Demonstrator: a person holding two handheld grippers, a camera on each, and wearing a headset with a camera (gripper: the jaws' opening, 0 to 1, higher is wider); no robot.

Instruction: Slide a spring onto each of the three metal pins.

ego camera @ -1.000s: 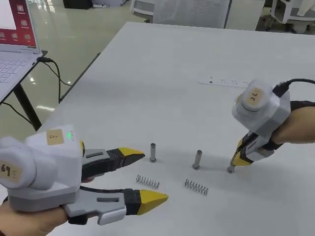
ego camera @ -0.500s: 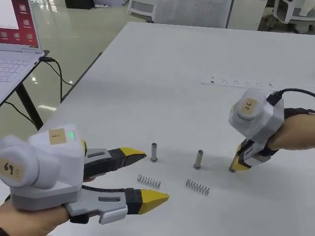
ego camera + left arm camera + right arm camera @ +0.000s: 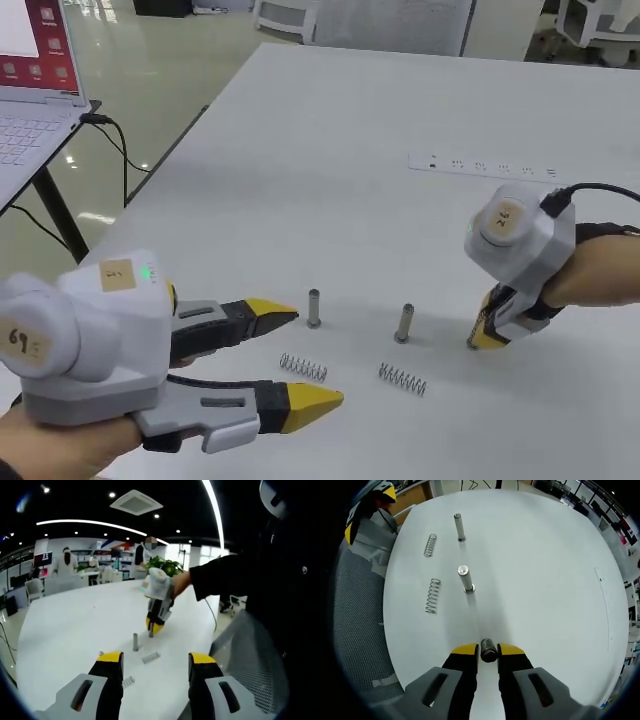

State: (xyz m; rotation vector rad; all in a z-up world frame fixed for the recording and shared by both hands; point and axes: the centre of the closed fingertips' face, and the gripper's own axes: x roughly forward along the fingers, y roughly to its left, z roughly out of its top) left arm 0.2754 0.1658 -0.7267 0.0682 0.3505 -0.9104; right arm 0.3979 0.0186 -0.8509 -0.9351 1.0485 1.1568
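Starting with the head view, the left gripper (image 3: 318, 358) has its jaws spread wide with nothing gripped. The first loose spring (image 3: 302, 368) lies on the white table (image 3: 300, 150) and shows in the gap between its two yellow tips. The first pin (image 3: 314, 308) stands upright just beyond the upper tip. Between the two tools lie the second loose spring (image 3: 402, 379) and the upright middle pin (image 3: 405, 323). The right gripper (image 3: 485, 333) points steeply down with its tips at the tabletop. In the left gripper view, the first loose spring sits just ahead between the wide jaws, and the second spring and middle pin lie farther ahead. The right gripper stands beyond them, tips down over a thin upright third pin (image 3: 151, 630). In the right gripper view, the jaws are drawn narrow and pinch the held spring (image 3: 488, 650), seen end-on between the yellow tips. The middle pin stands straight ahead with the first pin beyond it, and both loose springs lie to the left of that line.
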